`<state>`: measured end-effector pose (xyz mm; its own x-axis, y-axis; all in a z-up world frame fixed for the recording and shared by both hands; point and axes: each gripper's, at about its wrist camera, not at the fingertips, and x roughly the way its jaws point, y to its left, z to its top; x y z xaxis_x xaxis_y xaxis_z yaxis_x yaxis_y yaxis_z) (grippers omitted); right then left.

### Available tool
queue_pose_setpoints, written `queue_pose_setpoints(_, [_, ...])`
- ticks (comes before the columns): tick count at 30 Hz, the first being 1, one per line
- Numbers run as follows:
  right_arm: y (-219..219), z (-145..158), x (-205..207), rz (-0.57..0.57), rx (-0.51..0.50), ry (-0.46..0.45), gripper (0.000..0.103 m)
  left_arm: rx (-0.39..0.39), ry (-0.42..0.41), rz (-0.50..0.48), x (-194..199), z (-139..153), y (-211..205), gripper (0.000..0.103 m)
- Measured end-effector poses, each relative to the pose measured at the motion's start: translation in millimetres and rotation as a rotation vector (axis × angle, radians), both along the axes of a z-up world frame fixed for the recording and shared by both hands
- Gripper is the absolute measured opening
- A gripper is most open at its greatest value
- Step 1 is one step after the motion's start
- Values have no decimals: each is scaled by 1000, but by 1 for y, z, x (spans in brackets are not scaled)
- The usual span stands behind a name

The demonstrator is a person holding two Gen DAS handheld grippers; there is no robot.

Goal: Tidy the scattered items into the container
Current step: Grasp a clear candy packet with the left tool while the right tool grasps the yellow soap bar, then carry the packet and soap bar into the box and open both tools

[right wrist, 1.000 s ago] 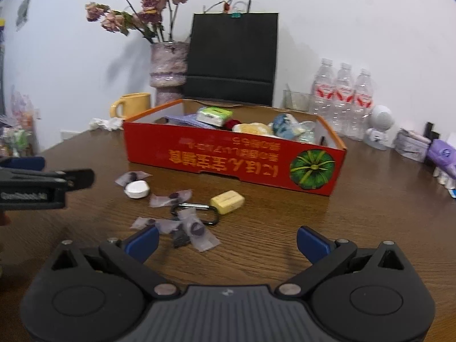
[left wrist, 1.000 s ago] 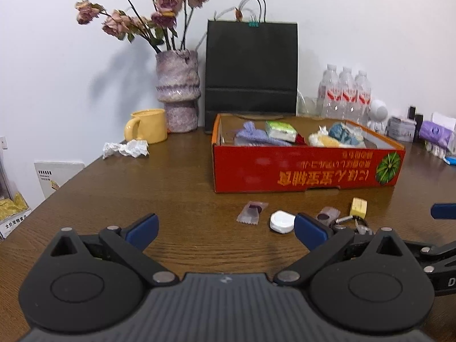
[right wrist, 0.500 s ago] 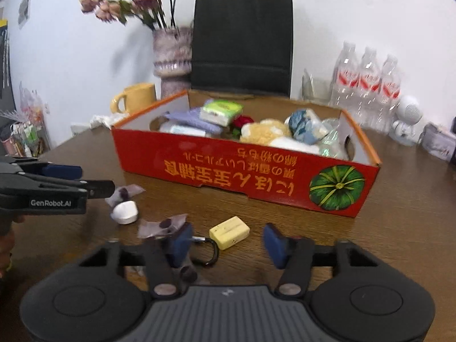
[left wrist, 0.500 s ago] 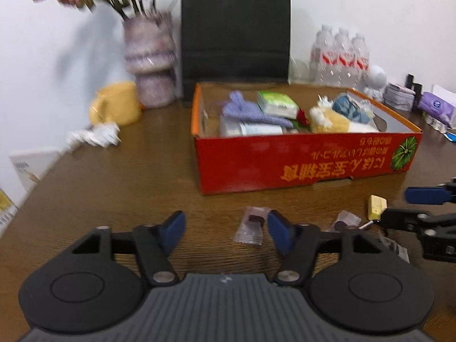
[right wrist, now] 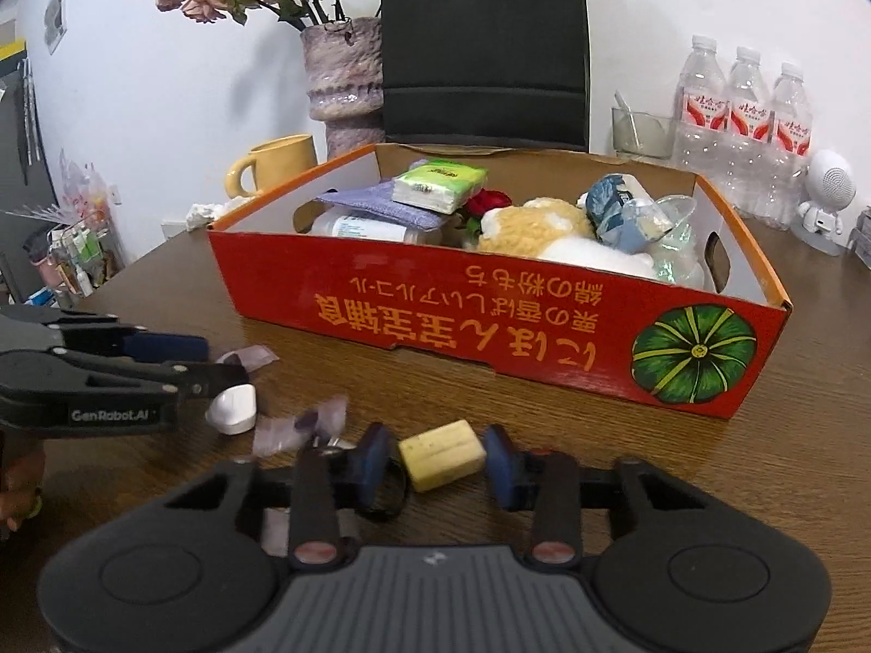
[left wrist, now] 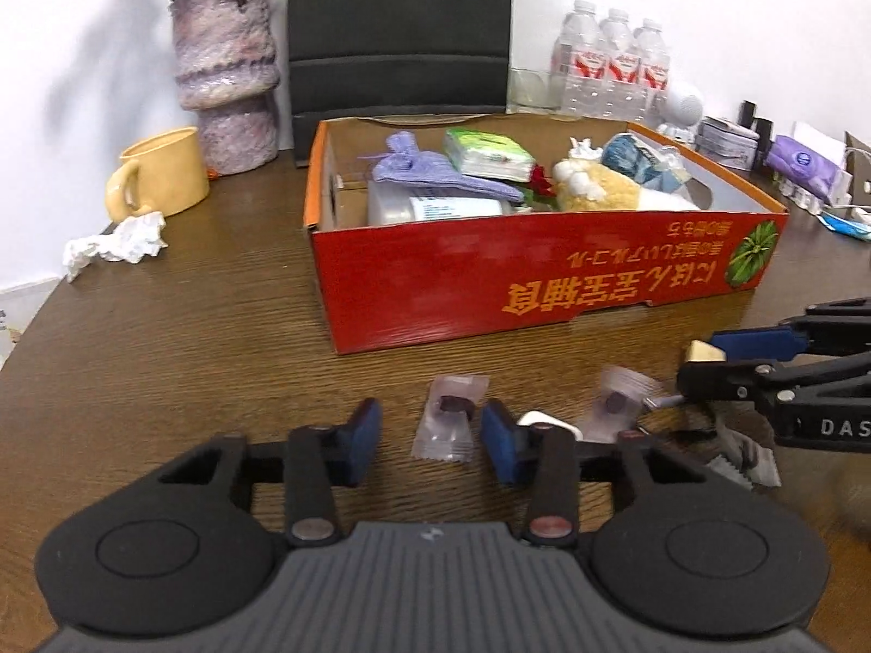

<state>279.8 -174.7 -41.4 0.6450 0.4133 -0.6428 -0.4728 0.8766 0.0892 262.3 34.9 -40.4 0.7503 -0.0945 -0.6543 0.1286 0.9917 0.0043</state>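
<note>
The red cardboard box point(left wrist: 544, 283) point(right wrist: 490, 321) stands mid-table and holds several items. In front of it lie a clear candy wrapper point(left wrist: 449, 424), a second wrapper point(left wrist: 618, 402), a white round case point(right wrist: 233, 408), a black ring clip point(right wrist: 389, 490) and a yellow block point(right wrist: 442, 454). My left gripper point(left wrist: 430, 443) has its jaws closing, with the clear wrapper between them and a gap still showing. My right gripper point(right wrist: 437, 460) is closing around the yellow block, its pads just beside it. Each gripper also shows side-on in the other's view: the left gripper point(right wrist: 218, 362), the right gripper point(left wrist: 702, 359).
Behind the box stand a black paper bag point(left wrist: 400, 27), a purple vase point(left wrist: 226, 65) with dried roses, a yellow mug point(left wrist: 163, 174) and water bottles point(right wrist: 746, 114). A crumpled tissue point(left wrist: 117, 242) lies at the left. Small packets and a white speaker figure point(right wrist: 825, 196) sit at the right.
Both grippers moved forward and tilted down towards the scattered items. Their jaws narrowed from wide open, the left around the clear wrapper, the right around the yellow block.
</note>
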Motion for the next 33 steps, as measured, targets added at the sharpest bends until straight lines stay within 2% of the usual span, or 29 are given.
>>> queue_pose_setpoints(1, [0,0,-1,2,-3,2,33,-1,5,1,1,1,0,32])
queue_pose_setpoints(2, [0,0,-2,3,-5,1,33,-8,8,-5,2,1,0,22])
queue_pose_setpoints(8, [-4,4,-10,-4,12,-23,33,-40,-11,-7,-5,1,0,22])
queue_pose_setpoints(12, [-11,11,-14,-16,44,-46,33,-58,-65,0,-17,9,0,21])
queue_pose_setpoints(16, [-19,27,-21,-24,79,-92,33,-80,-139,-1,-32,29,2,21])
queue_pose_setpoints(20, [-26,59,-20,-30,91,-169,33,-94,-236,-7,-37,64,2,21])
queue_pose_setpoints(23, [-22,80,-3,-55,82,-205,33,-98,-296,4,-22,90,-3,21])
queue_pose_setpoints(26, [-10,90,26,-66,99,-195,33,-114,-307,32,4,99,-11,21])
queue_pose_setpoints(28, [2,86,42,-68,102,-186,33,-129,-285,67,26,94,-13,21])
queue_pose_setpoints(30, [13,78,57,-70,108,-183,33,-111,-271,120,44,83,-17,22])
queue_pose_setpoints(33, [20,63,73,-58,158,-136,33,-102,-259,157,60,67,-20,22])
